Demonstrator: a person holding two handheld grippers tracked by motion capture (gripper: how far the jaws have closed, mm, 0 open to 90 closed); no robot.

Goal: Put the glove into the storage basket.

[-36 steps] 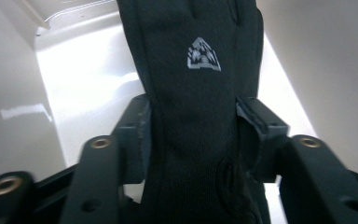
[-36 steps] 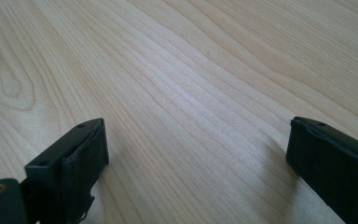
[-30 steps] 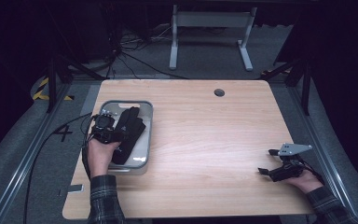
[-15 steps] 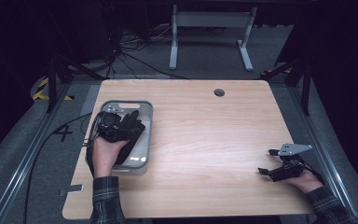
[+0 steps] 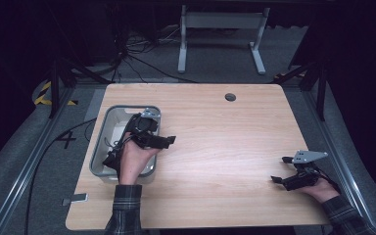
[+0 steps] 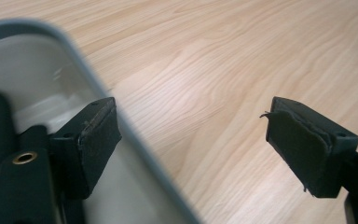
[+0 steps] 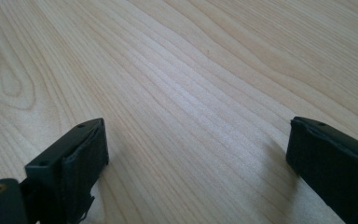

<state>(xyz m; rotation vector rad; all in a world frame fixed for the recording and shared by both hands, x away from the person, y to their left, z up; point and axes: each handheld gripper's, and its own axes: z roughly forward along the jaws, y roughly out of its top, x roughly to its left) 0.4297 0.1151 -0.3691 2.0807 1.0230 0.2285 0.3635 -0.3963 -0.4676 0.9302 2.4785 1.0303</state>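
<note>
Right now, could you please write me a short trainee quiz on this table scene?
1. True or false: the left gripper holds something between its black pads.
2. Which is nearer the grey plastic tray: A, the left gripper, or B, the right gripper?
3. Fill in: the right gripper's jaws stand ____ above the light wooden table.

Key: 1 false, its jaws have just been opening and nothing is between them; 2 A; 3 open.
</note>
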